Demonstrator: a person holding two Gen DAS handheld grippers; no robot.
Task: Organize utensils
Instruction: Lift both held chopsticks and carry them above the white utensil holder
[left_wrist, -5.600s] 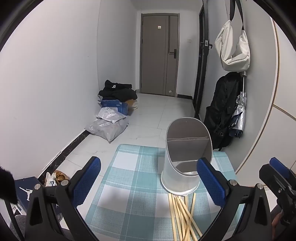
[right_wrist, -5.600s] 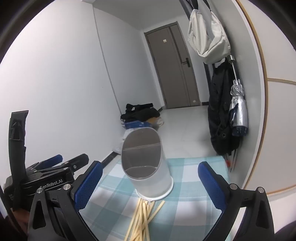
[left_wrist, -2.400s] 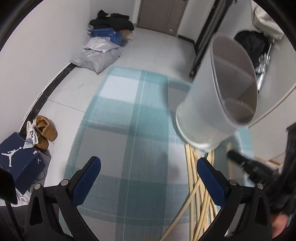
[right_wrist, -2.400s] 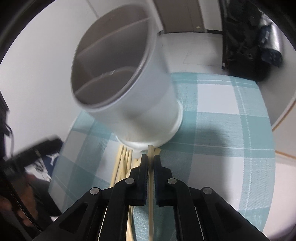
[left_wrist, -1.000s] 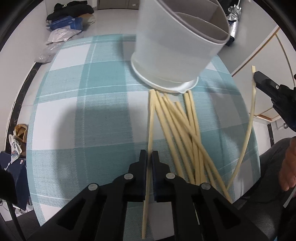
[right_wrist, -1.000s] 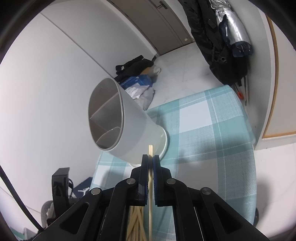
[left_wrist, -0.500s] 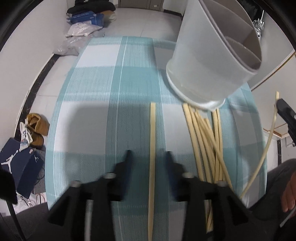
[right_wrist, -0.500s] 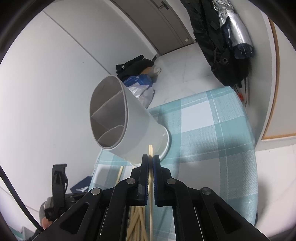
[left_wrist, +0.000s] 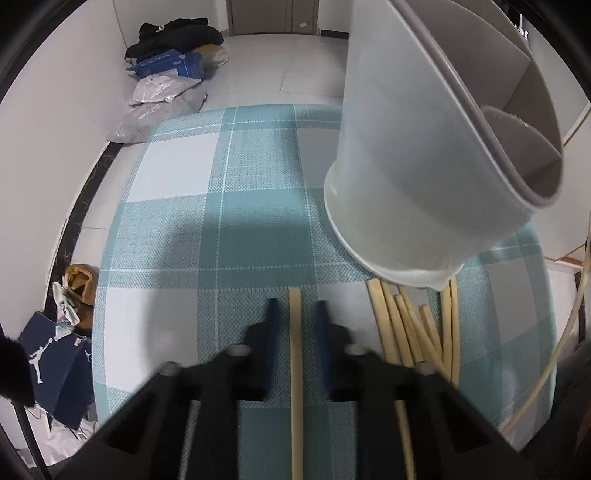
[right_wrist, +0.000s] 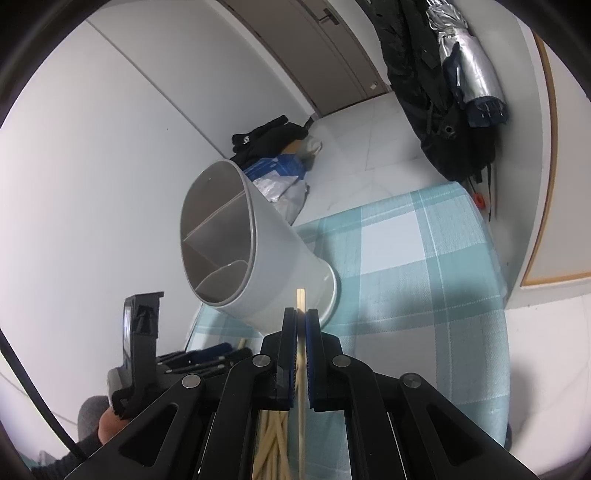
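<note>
A white divided utensil holder (left_wrist: 406, 166) stands on the teal checked tablecloth (left_wrist: 240, 221). Several pale chopsticks (left_wrist: 406, 332) lie piled at its base. One chopstick (left_wrist: 295, 369) lies apart, to the left of the pile. My left gripper (left_wrist: 295, 306) points down over it; its jaws are closing, one on each side, with small gaps still showing. My right gripper (right_wrist: 300, 314) is shut on another chopstick (right_wrist: 300, 297), held in the air before the holder (right_wrist: 273, 266). That held chopstick (left_wrist: 554, 369) also curves along the right edge of the left wrist view.
The cloth's rounded table edge drops to white floor tiles. On the floor are a blue shoe box (left_wrist: 55, 369), grey parcels (left_wrist: 159, 96) and dark clothes. A black bag and a folded umbrella (right_wrist: 469, 62) hang on the right wall.
The left gripper let go of one chopstick, shifted left of the pile and nearer the holder, and its jaws have narrowed again around that stick. The right gripper has kept still.
</note>
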